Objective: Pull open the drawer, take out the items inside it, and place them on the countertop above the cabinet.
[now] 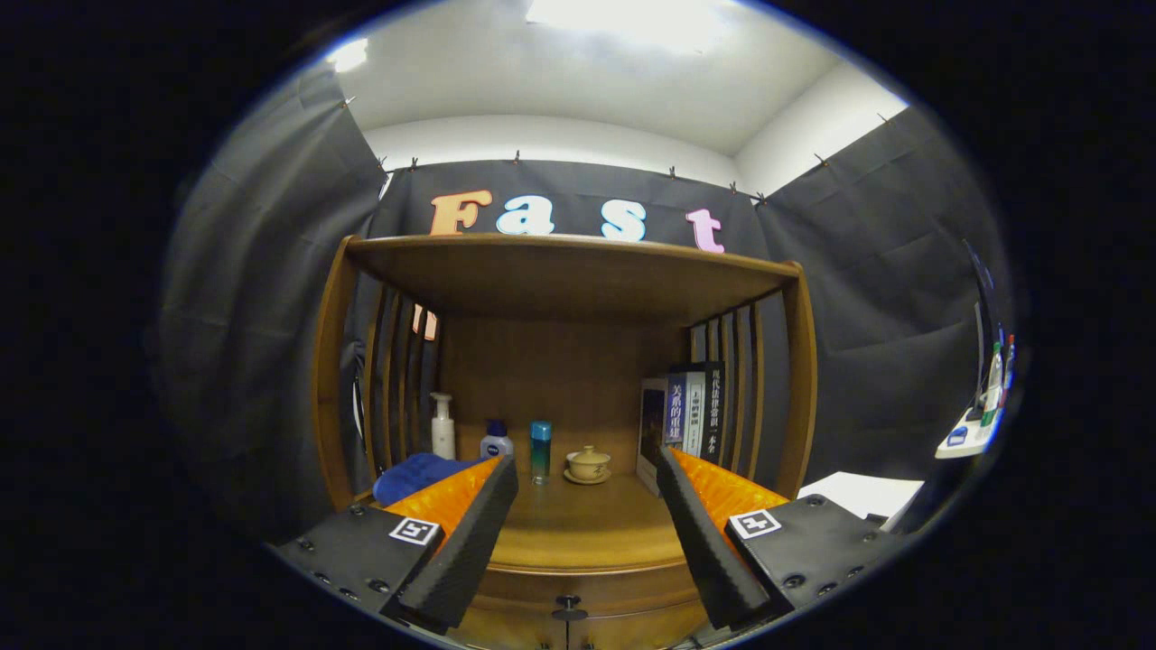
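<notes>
A wooden cabinet stands ahead, with its countertop [578, 528] running under an upper shelf [569, 271]. My gripper [587, 474] is open above the countertop's front edge, nothing between its black-padded fingers [470, 533]. Below the fingers the drawer front [578, 623] looks closed, with a small dark knob [568, 602] at its middle. What lies inside the drawer is hidden.
At the back of the countertop stand a white pump bottle [442, 426], a small blue-capped white bottle [496, 441], a teal tube [540, 451] and a lidded teacup on a saucer [588, 464]. A blue cloth [420, 474] lies at left. Several books [691, 420] stand at right.
</notes>
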Demonstrator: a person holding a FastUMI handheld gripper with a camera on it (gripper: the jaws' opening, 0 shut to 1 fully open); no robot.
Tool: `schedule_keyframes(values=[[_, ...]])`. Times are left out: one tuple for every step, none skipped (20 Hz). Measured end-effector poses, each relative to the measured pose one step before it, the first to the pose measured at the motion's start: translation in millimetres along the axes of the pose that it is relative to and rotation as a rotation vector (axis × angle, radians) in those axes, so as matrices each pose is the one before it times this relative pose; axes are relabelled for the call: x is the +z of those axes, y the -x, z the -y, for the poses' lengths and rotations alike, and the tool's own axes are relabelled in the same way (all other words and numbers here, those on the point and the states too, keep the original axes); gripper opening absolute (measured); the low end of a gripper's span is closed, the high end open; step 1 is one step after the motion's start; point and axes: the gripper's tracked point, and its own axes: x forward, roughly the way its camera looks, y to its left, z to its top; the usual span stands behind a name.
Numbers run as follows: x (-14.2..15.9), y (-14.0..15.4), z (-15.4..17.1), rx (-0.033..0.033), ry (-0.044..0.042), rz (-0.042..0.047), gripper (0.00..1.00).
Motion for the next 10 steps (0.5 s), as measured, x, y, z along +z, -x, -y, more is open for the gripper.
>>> schedule_keyframes(values=[[-16.34,-0.40,2.07,-0.00307,-0.00545,-0.01916,1.00],[-14.77,-0.60,2.27,-0.00405,-0.00431,-0.02046,1.00],[-13.50,-0.17,1.07,-0.00274,-0.00330,-0.01372,1.00],[-12.47,-1.15,-0.13,-0.00033,-0.00124,-0.01233,1.00],[-12.88,-0.58,0.34,0.00020,0.00128,-0.00938,1.00],[-13.91,0.30,0.88,0.00203,0.00105,-0.01276,1.00],[-13.28,-3.19,0.27,0.00191,-0.00136,-0.01499,1.00],[-12.39,-3.11,-0.06,-0.00038,-0.00225,-0.01919,1.00],[-11.76,-3.04,-0.96,0.00050,-0.00103,-0.02005,1.00],[-11.62,-2.92,-0.53,-0.00103,-0.00054,-0.01954,1.00]])
